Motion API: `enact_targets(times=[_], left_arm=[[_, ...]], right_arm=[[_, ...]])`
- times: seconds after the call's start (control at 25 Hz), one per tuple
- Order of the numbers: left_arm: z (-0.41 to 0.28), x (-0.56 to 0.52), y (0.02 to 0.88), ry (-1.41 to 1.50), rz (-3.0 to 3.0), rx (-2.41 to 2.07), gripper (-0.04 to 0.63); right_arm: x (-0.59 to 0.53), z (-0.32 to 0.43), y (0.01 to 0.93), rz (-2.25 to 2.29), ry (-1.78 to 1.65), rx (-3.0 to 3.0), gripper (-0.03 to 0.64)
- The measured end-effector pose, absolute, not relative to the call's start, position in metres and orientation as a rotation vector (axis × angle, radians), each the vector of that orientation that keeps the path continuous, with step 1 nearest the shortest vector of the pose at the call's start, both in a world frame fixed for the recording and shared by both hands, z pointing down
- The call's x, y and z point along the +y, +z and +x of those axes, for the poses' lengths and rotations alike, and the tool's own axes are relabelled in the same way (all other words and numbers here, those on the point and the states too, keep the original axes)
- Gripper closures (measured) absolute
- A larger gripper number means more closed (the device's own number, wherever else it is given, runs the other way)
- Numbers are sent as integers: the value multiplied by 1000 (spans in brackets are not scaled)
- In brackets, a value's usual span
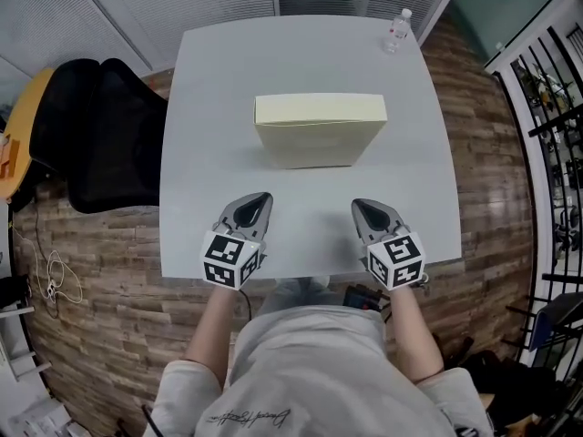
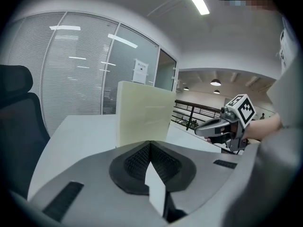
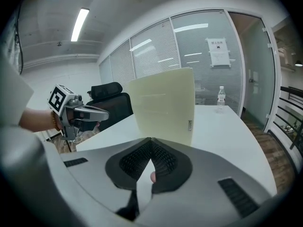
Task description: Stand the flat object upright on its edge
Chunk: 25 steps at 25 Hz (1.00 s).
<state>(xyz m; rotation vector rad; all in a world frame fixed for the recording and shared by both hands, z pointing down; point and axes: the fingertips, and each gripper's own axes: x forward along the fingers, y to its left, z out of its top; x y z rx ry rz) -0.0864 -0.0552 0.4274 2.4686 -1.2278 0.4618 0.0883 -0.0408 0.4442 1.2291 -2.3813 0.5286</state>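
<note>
A flat pale-yellow box [image 1: 319,130] stands upright on its long edge in the middle of the grey table [image 1: 209,80]. It rises ahead of both jaws in the left gripper view [image 2: 142,117] and the right gripper view [image 3: 163,105]. My left gripper [image 1: 260,200] hovers near the table's front edge, well short of the box, jaws shut with nothing between them. My right gripper [image 1: 363,208] is level with it on the right, also shut and holding nothing. Neither touches the box. Each gripper shows in the other's view: the right gripper [image 2: 201,133] and the left gripper [image 3: 105,113].
A clear water bottle [image 1: 397,29] stands at the table's far right corner. A black office chair [image 1: 96,135] sits left of the table. A black railing [image 1: 556,107] runs along the right. The person's torso [image 1: 310,371] is at the front edge.
</note>
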Motion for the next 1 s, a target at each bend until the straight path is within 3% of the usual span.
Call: enact_targets(times=[1.0], left_arm=[[-83, -24, 382, 426, 2516, -1306, 584]], right_arm=[[-25, 64, 410, 1126, 497, -2427, 592]])
